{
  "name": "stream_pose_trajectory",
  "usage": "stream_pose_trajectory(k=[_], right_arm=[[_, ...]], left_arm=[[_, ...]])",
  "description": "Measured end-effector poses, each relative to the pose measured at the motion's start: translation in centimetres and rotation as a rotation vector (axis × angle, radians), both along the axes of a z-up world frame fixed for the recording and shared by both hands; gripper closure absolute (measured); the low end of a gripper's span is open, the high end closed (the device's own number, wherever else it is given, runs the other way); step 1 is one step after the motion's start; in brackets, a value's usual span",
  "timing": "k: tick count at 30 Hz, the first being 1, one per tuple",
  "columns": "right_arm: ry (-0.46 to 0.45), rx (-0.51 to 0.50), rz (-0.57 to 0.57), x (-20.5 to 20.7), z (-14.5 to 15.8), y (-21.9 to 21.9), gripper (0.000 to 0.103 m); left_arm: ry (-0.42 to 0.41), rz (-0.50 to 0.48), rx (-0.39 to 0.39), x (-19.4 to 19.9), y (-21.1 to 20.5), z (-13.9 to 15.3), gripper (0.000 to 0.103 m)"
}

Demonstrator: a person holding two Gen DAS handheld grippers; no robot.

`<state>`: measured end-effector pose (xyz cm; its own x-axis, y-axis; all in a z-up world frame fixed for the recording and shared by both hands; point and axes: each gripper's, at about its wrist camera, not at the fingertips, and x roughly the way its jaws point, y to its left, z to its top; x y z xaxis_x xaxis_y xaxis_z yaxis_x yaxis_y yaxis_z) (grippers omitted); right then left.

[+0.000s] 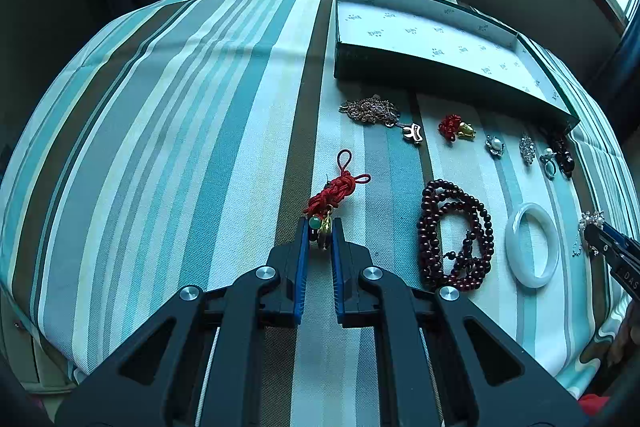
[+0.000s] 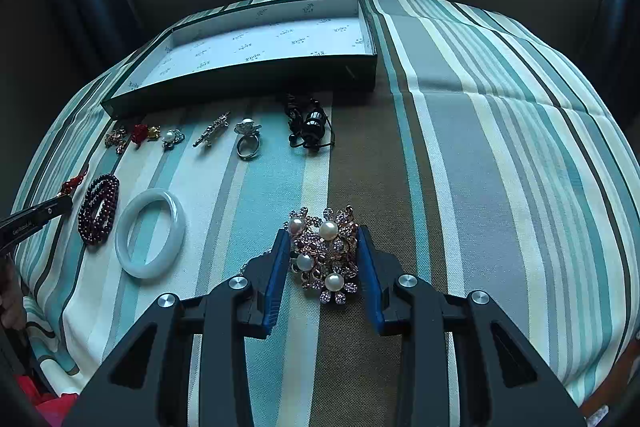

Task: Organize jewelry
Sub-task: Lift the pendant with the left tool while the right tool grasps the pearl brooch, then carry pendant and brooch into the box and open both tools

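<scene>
Both grippers look clamped: left gripper (image 1: pixel 320 237) on the red knot charm (image 1: pixel 334 193), right gripper (image 2: pixel 325 255) prob pinching the pearl brooch (image 2: pixel 326 253) w/ pads touching its sides, both on the cloth (image 1: pixel 180 147); next, lift into the box (image 1: pixel 420 35).

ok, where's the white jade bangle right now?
The white bangle lies flat on the striped cloth, lower left in the right wrist view, beside the dark red bead bracelet.
</scene>
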<state>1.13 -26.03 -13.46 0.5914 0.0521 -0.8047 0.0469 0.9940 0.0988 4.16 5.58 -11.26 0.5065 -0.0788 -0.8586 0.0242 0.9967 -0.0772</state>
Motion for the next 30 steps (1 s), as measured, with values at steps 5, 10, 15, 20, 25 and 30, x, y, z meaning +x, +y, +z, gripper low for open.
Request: stream_pose_trajectory(k=[5, 10, 15, 20, 25, 30], right_arm=[[-0.018, 0.004, 0.000, -0.1, 0.6, -0.1, 0.069], [-0.049, 0.011, 0.001, -0.1, 1.7, 0.0, 0.069], [-0.099, 0.022, 0.005, 0.2, 3.4, 0.1, 0.069], [-0.157, 0.036, 0.011, 1.0, 5.4, 0.3, 0.069], [-0.216, 0.047, 0.018, 2.6, 7.4, 0.4, 0.069], [-0.281, 0.045, 0.021, 4.8, 9.5, 0.3, 0.069]], left_arm=[[-0.011, -0.001, -0.004, 0.0, 0.0, 0.5, 0.092], [-0.030, -0.006, -0.010, -0.2, -0.1, 1.3, 0.093], [-0.064, -0.014, -0.021, 0.0, -0.5, 2.6, 0.092], [-0.109, -0.029, -0.031, 0.7, -1.1, 4.3, 0.092], [-0.152, -0.051, -0.047, 2.2, -2.2, 6.0, 0.092], [-0.208, -0.079, -0.041, 4.2, -3.7, 7.6, 0.092]])
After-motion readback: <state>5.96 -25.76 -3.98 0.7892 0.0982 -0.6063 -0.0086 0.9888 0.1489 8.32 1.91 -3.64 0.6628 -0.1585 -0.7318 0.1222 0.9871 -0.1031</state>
